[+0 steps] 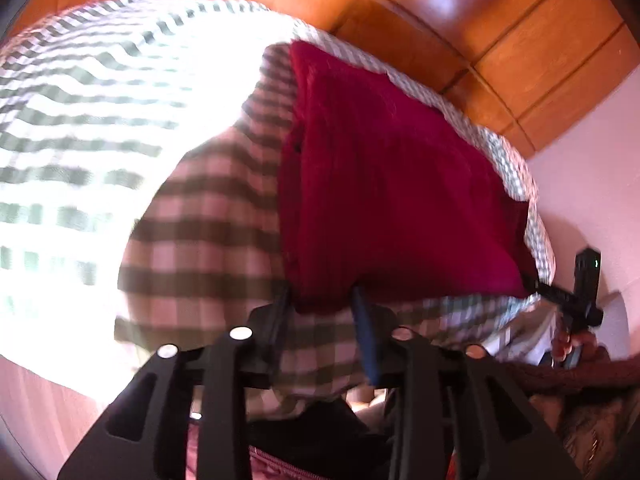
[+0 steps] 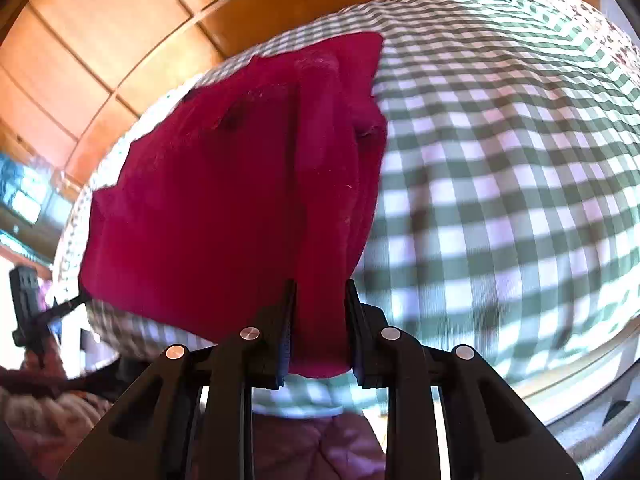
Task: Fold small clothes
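Crimson knit garment (image 1: 384, 184) filled the centre-right of the left wrist frame, its near corner pinched in the left gripper (image 1: 322, 300). In the right view it sat centre-left, a bunched fold clamped in the right gripper (image 2: 320, 320). Soft, ribbed fabric, lying on green-and-white checked bedding (image 2: 500, 160), glossy wooden panelling (image 2: 100, 40) up top.

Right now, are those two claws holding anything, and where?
Yes: both hold the red cloth by its near edge, the left gripper at one end, the right gripper at the other.
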The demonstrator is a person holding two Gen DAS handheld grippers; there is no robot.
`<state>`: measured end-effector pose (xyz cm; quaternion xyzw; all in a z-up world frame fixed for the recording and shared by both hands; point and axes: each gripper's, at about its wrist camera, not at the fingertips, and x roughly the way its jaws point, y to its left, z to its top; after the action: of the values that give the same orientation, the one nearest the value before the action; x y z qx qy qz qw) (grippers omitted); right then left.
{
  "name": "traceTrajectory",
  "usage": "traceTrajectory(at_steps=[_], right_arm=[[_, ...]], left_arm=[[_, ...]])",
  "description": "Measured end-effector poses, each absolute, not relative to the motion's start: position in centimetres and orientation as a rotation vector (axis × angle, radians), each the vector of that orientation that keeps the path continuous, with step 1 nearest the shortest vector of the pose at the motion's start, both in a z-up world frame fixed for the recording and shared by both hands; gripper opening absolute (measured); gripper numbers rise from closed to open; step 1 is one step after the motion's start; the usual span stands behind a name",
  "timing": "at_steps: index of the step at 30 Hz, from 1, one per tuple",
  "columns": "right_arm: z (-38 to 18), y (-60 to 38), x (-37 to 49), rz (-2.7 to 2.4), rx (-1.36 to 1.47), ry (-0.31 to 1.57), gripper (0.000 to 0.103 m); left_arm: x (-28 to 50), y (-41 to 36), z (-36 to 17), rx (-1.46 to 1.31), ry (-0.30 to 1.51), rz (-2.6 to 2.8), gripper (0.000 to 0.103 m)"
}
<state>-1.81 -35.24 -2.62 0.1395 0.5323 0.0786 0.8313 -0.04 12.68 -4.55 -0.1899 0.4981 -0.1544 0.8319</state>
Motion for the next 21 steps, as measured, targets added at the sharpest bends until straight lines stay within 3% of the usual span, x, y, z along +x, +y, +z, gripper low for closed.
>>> traceTrajectory(at_steps=[1, 5, 12, 15, 16, 19, 21], right_arm=[[-2.4, -35.3, -1.7, 0.162, 0.296, 1.123, 0.024], [-0.6, -35.8, 0.1, 0.096, 0.284, 1.042, 0.052], [0.5, -35.8, 4.2, 0.037, 0.236, 0.950, 0.053], [0.1, -35.4, 6.2, 0.033, 0.242, 0.950, 0.052], [-0.1, -35.5, 6.6, 0.029, 0.231, 0.952, 0.049], [0.0, -35.0, 7.0, 0.015, 0.186, 0.954, 0.021], [0.6, -35.0, 6.6, 0.022, 0.177, 0.952, 0.008]], left_arm=[[0.4, 12.9, -4.4, -0.402, 1.044, -0.319, 0.040], [3.8, 12.9, -4.0, -0.372, 1.012, -0.258, 0.042], [9.8, 11.4, -3.8, -0.358, 0.984, -0.254, 0.045], [11.7, 10.1, -3.7, -0.355, 0.981, -0.282, 0.042], [12.2, 9.7, -3.7, -0.349, 0.982, -0.288, 0.027], [12.4, 9.4, -3.7, -0.315, 0.967, -0.292, 0.007], [11.7, 9.4, -2.9, -0.316, 0.937, -0.306, 0.007]])
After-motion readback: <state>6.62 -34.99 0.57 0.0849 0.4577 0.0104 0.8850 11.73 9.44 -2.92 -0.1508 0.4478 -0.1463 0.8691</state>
